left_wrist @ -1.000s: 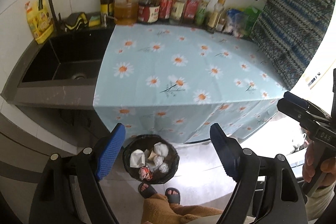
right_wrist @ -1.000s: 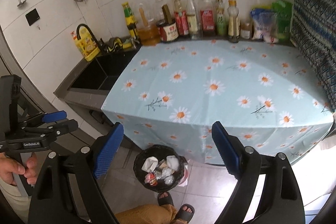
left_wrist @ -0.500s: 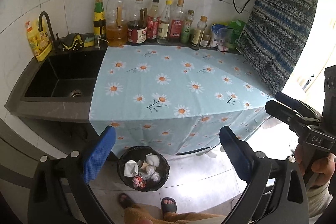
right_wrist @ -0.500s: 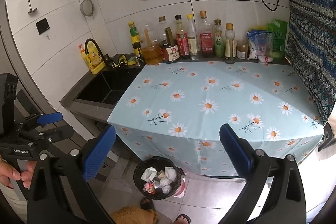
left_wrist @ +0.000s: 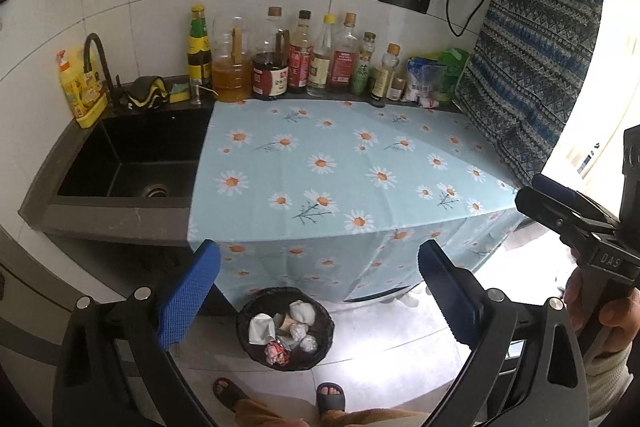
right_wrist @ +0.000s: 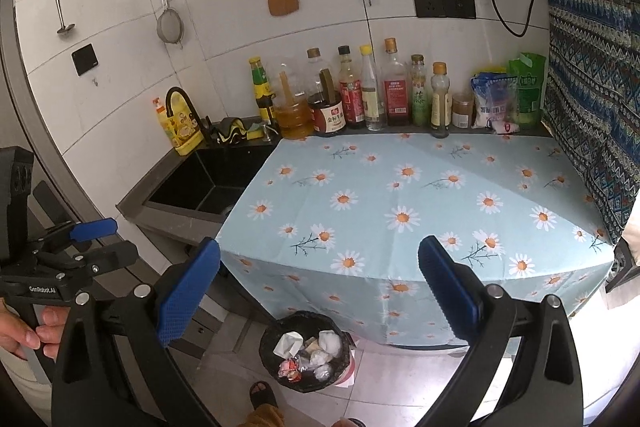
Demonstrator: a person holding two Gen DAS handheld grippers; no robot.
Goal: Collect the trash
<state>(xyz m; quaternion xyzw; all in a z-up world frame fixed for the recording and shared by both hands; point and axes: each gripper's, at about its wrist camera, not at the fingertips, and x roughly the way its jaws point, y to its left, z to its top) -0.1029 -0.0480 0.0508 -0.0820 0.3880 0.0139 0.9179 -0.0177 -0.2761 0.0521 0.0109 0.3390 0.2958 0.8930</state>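
Observation:
A black trash bin (left_wrist: 245,319) stands on the floor below the counter's front edge. It holds crumpled white paper (left_wrist: 262,327), foil balls and a red wrapper (left_wrist: 278,353). My left gripper (left_wrist: 318,259) hangs above and in front of the bin, open, with nothing between its blue pads (left_wrist: 188,291). The right wrist view shows the same bin (right_wrist: 267,341) low in the middle. My right gripper (right_wrist: 319,259) is also open and holds nothing. Each gripper shows in the other's view: the right gripper (left_wrist: 528,189) at the right edge, the left gripper (right_wrist: 122,239) at the left edge.
A daisy-print cloth (left_wrist: 340,163) covers the counter. Several bottles (left_wrist: 304,63) line the back wall. A black sink (left_wrist: 132,163) with a faucet and a yellow detergent bottle (left_wrist: 82,91) lies left. A patterned cloth (left_wrist: 532,67) hangs right. A person's sandalled feet (left_wrist: 330,397) stand by the bin.
Both grippers' jaws have spread wider. Both views have risen and drawn back from the bin, so it looks smaller and more of the wall shows.

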